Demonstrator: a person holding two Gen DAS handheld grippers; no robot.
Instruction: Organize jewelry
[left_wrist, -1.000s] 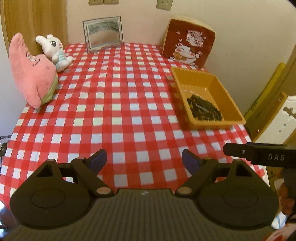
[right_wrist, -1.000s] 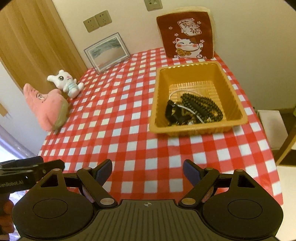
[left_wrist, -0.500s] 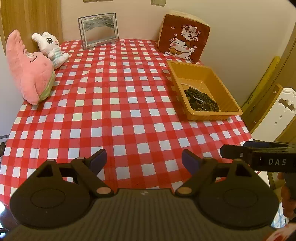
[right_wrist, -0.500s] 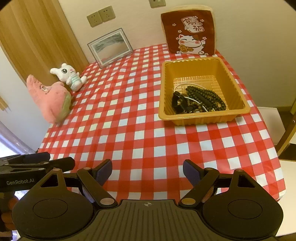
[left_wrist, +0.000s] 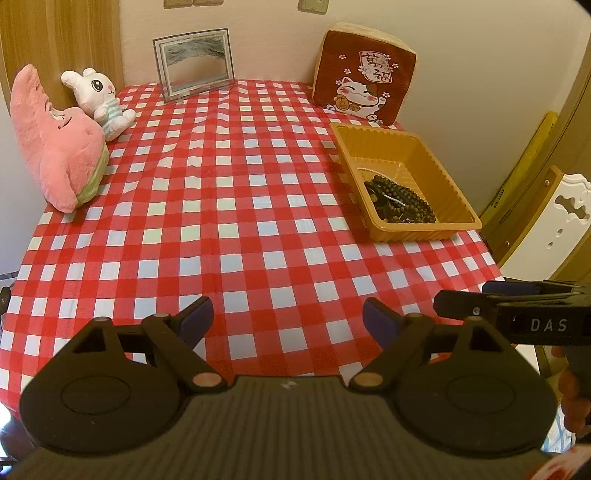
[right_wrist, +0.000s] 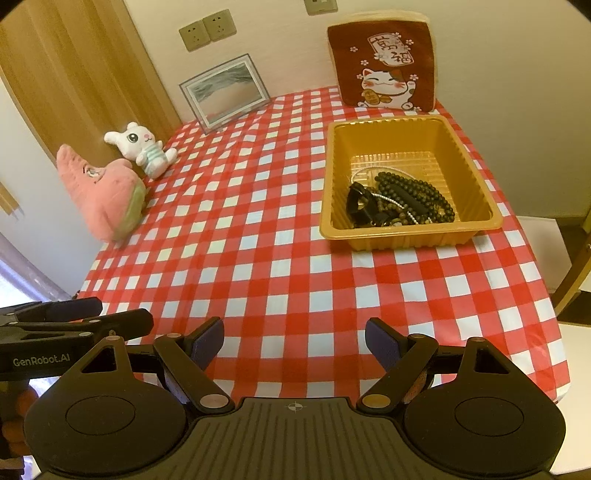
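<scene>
An orange plastic tray (left_wrist: 428, 155) (right_wrist: 476, 177) stands at the right side of the red-checked table (left_wrist: 240, 206) (right_wrist: 258, 258). In it lies a heap of jewelry (left_wrist: 400, 201) (right_wrist: 399, 203): dark bead strings, a thin pale chain and a black band. My left gripper (left_wrist: 288, 319) is open and empty above the table's near edge. My right gripper (right_wrist: 294, 341) is open and empty, also at the near edge, well short of the tray. Each gripper shows at the side of the other's view.
A pink plush (left_wrist: 59, 147) (right_wrist: 99, 192) and a white bunny plush (left_wrist: 99, 99) (right_wrist: 144, 147) lie at the left. A framed picture (left_wrist: 194, 61) (right_wrist: 225, 90) and a lucky-cat cushion (left_wrist: 364, 74) (right_wrist: 384, 62) lean on the back wall. A white chair (left_wrist: 546, 229) stands on the right.
Both grippers have pulled back and risen from the table, so the tray and table look farther away. Both stay open and empty.
</scene>
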